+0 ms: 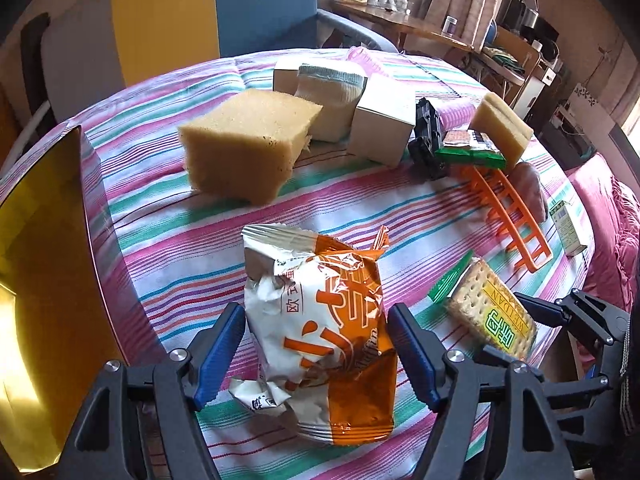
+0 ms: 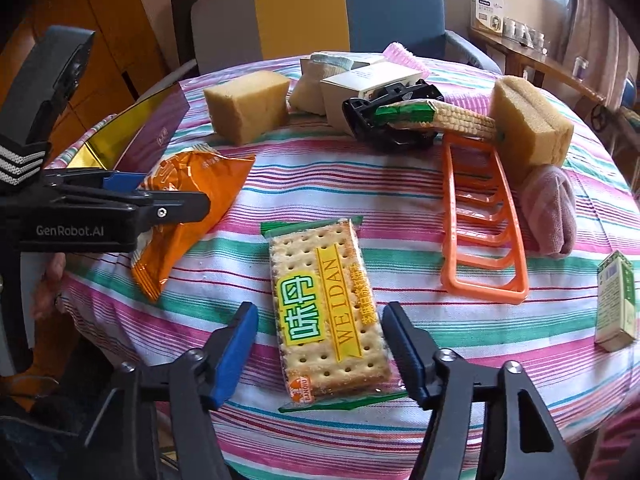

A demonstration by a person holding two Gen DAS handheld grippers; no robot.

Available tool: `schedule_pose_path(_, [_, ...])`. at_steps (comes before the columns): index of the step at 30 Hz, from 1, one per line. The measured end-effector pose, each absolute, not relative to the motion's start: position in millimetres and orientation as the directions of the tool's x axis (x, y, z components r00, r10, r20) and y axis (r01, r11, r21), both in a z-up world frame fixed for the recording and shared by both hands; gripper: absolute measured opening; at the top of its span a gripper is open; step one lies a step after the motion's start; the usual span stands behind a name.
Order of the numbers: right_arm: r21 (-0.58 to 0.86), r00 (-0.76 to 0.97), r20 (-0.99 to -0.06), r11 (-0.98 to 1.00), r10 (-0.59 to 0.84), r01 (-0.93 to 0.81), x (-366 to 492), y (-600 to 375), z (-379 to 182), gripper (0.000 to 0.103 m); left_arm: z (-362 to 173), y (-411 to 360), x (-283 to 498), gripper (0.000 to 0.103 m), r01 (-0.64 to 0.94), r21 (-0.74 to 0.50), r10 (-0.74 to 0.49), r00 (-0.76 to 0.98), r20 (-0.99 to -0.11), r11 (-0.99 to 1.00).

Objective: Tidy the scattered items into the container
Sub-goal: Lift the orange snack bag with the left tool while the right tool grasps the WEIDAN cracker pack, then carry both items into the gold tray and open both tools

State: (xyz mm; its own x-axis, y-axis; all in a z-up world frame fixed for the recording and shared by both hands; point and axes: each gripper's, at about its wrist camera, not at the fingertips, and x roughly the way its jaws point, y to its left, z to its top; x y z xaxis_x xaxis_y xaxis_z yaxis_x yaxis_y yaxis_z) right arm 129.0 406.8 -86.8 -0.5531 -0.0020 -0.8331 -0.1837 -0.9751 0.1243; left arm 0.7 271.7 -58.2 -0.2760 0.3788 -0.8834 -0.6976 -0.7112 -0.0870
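An orange and white snack bag (image 1: 320,320) lies on the striped cloth between the blue pads of my left gripper (image 1: 316,316), which stands open astride it. A pack of crackers (image 2: 328,316) lies flat between the fingers of my right gripper (image 2: 320,308); a gap shows at the left pad (image 2: 236,340), so that gripper is open. The container, a purple box with a gold lining (image 1: 40,240), stands open at the table's left edge. In the right wrist view the left gripper (image 2: 180,204) hangs over the snack bag (image 2: 192,200), next to the box (image 2: 132,136).
Further back lie a large yellow sponge (image 1: 248,148), white boxes (image 1: 384,128), a rolled pale sock (image 1: 336,84), a black toy car (image 1: 428,140), a second sponge (image 1: 500,128), an orange plastic rack (image 1: 512,216), a pink cloth roll (image 2: 548,208) and a small green carton (image 2: 616,300). A chair (image 1: 264,4) stands behind the table.
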Motion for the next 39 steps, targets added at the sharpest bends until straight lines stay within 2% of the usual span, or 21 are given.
schedule_pose_path(3, [0.091, -0.545, -0.838, -0.978, 0.027, -0.188, 129, 406, -87, 0.053, -59, 271, 3, 0.078, -0.694, -0.078, 0.374, -0.286, -0.882, -0.716])
schedule_pose_path(8, [0.032, -0.528, -0.846, -0.981, 0.074, -0.189, 127, 400, -88, 0.051, -65, 279, 11, 0.084, -0.705, -0.013, 0.332, -0.317, -0.888, -0.709])
schedule_pose_path(11, [0.026, -0.524, -0.848, -0.98, 0.083, -0.197, 129, 399, -87, 0.051, -72, 285, 18, 0.082, -0.711, 0.071, 0.275, -0.36, -0.892, -0.699])
schedule_pose_path(13, [0.022, -0.522, -0.849, -0.979, 0.089, -0.204, 129, 399, -87, 0.051, -72, 284, 23, 0.079, -0.711, 0.086, 0.277, -0.379, -0.883, -0.698])
schedule_pose_path(14, [0.021, -0.52, -0.849, -0.978, 0.092, -0.207, 129, 398, -87, 0.051, -70, 283, 23, 0.076, -0.71, 0.077, 0.287, -0.378, -0.88, -0.7])
schedule_pose_path(20, [0.009, -0.509, -0.854, -0.976, 0.106, -0.217, 130, 395, -86, 0.051, -66, 276, 27, 0.068, -0.705, 0.036, 0.332, -0.377, -0.865, -0.708])
schedule_pose_path(30, [0.026, -0.534, -0.839, -0.973, 0.104, -0.23, 142, 389, -83, 0.048, -35, 252, 33, 0.067, -0.709, -0.083, 0.469, -0.37, -0.802, -0.7])
schedule_pose_path(39, [0.08, -0.567, -0.822, -0.977, 0.047, -0.197, 134, 377, -67, 0.048, 3, 206, 31, 0.067, -0.639, -0.09, 0.471, -0.457, -0.755, -0.764])
